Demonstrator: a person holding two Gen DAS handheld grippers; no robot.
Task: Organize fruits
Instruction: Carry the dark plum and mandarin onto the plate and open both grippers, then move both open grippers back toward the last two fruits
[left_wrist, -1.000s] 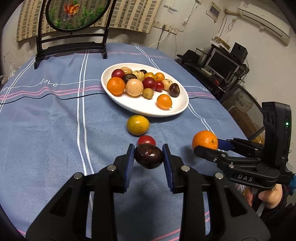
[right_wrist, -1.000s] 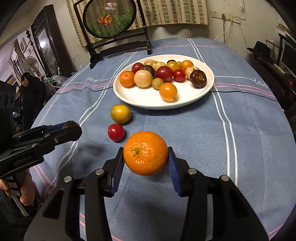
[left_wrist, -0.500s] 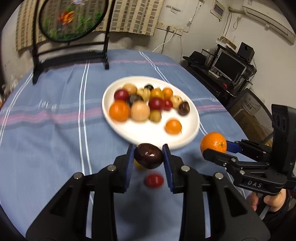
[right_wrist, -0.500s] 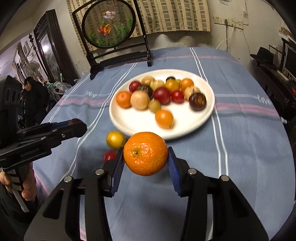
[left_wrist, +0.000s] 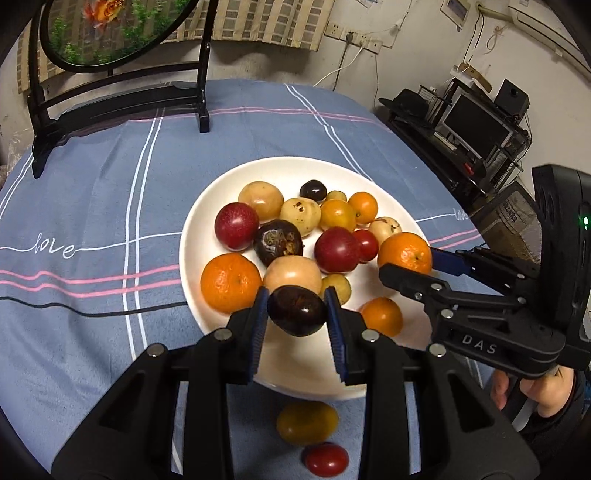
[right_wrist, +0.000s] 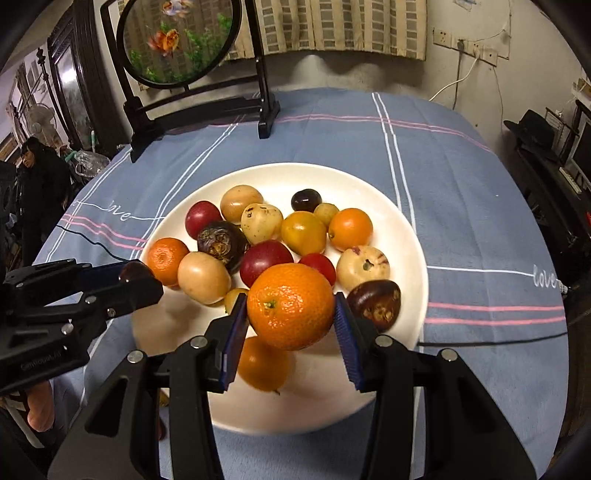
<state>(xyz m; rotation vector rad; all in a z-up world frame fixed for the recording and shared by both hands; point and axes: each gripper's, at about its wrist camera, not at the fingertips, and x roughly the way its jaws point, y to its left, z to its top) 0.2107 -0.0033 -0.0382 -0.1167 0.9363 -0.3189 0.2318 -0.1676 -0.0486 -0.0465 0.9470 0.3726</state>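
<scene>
The blue striped tablecloth (left_wrist: 92, 206) carries the word "love" in white script at its left. The left gripper (left_wrist: 296, 314) is clamped on a dark purple fruit (left_wrist: 296, 310), glossy and smooth, held above the near edge of the white plate (left_wrist: 295, 170), which is heaped with orange, red, yellow and dark fruits. Below the plate, a yellow fruit (left_wrist: 306, 422) and a red tomato (left_wrist: 326, 458) lie on the cloth, partly hidden by the fingers. To the right, the right gripper (right_wrist: 291, 308), lettered "DAS", is clamped on a mandarin (right_wrist: 290, 305), bright orange and dimpled, above the plate's right side. It covers part of the fruit beneath.
</scene>
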